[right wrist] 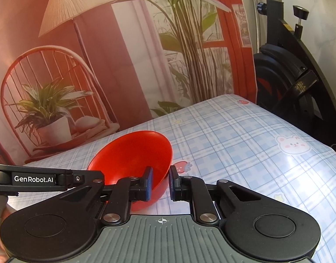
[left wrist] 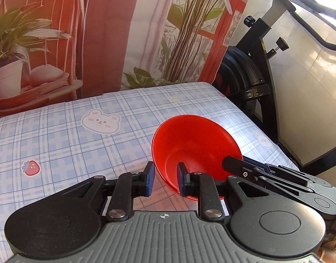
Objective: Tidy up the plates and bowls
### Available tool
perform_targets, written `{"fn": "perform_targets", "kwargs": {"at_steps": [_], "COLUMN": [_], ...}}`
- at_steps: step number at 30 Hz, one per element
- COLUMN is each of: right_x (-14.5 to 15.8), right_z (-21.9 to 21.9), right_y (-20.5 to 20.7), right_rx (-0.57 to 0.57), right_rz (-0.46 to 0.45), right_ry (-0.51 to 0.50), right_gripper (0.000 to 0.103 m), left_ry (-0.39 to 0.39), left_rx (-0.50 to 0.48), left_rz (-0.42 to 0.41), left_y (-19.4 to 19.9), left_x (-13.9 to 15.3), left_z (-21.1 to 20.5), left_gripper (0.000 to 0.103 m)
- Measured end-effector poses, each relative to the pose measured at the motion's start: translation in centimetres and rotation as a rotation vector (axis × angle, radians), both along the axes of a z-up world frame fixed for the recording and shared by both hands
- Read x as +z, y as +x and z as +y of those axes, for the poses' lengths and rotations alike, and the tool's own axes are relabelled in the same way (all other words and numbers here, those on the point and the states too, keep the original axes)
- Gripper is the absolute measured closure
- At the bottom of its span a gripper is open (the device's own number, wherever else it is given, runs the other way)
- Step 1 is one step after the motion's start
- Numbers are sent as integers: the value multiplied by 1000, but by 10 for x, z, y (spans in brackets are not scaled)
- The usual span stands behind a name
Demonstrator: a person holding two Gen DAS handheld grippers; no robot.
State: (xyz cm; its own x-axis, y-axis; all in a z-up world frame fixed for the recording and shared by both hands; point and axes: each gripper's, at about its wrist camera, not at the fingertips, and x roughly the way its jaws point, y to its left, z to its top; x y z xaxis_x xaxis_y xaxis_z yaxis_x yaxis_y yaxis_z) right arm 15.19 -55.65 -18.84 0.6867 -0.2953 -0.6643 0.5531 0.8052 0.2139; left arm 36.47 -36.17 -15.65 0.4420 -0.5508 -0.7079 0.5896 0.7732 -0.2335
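A red bowl (left wrist: 195,144) is held tilted above the checked tablecloth (left wrist: 69,135). My left gripper (left wrist: 165,178) straddles its left rim, one pad outside and one inside the bowl. My right gripper (right wrist: 160,182) straddles the bowl's right rim (right wrist: 133,155) the same way. Each gripper's jaws stand close around the wall, gripping the bowl. The right gripper shows in the left wrist view (left wrist: 255,171); the left gripper's arm shows in the right wrist view (right wrist: 36,178). No plates are in view.
A printed backdrop (left wrist: 102,32) with plants and a chair hangs behind the table. A black exercise bike (left wrist: 251,76) stands off the table's right edge. The cloth carries bear (left wrist: 101,121) and strawberry (left wrist: 31,167) stickers.
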Motion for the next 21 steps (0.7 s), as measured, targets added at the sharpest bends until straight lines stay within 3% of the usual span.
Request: {"fn": "perform_targets", "kwargs": {"at_steps": [6, 21], "right_x": [27, 89], "right_z": [23, 126], "right_y": [-16, -57], "right_rx": [-2, 52], "right_rz": [-40, -116], "right_ry": [-8, 0], "right_gripper": [90, 89], "left_ry": [-31, -120], "left_rx": [17, 118], "left_rz": [-28, -118], "left_y": [-29, -111], "left_x": [21, 72], "left_z": [23, 116], "left_gripper": [80, 80]}}
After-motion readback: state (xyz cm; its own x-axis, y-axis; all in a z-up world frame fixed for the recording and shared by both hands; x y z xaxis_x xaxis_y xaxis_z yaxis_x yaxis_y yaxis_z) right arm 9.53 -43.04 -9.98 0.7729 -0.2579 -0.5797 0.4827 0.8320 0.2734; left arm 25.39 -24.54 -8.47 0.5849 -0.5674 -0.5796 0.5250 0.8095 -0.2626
